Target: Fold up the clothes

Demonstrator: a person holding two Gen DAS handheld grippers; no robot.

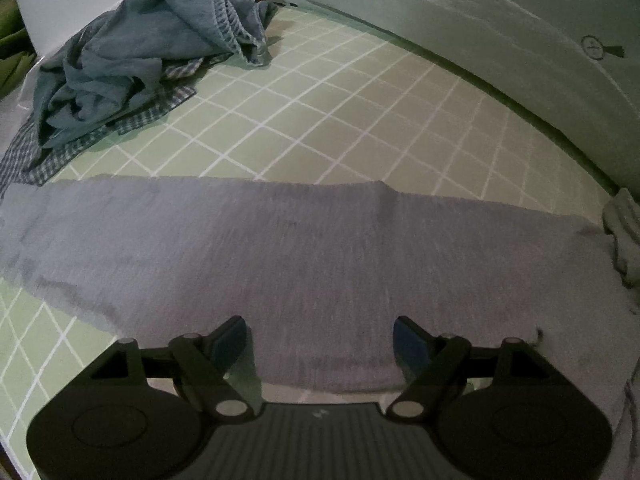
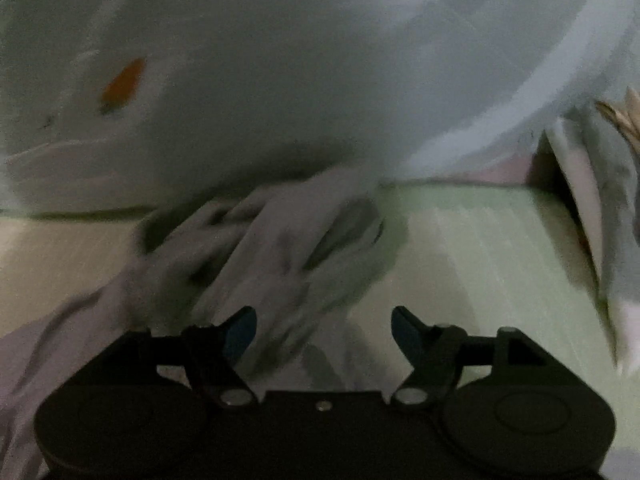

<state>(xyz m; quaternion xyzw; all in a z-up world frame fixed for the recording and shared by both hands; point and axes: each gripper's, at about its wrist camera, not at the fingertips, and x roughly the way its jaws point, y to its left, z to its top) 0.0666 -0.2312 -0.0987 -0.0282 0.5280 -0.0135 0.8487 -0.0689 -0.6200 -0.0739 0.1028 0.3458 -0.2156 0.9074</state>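
Left gripper (image 1: 320, 340) agape, low over grey cloth (image 1: 304, 248)

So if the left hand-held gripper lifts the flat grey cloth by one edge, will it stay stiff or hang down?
The grey cloth probably droops: it lies limp and flat on the mat. It looks thin, so likely light and unlikely to slip.
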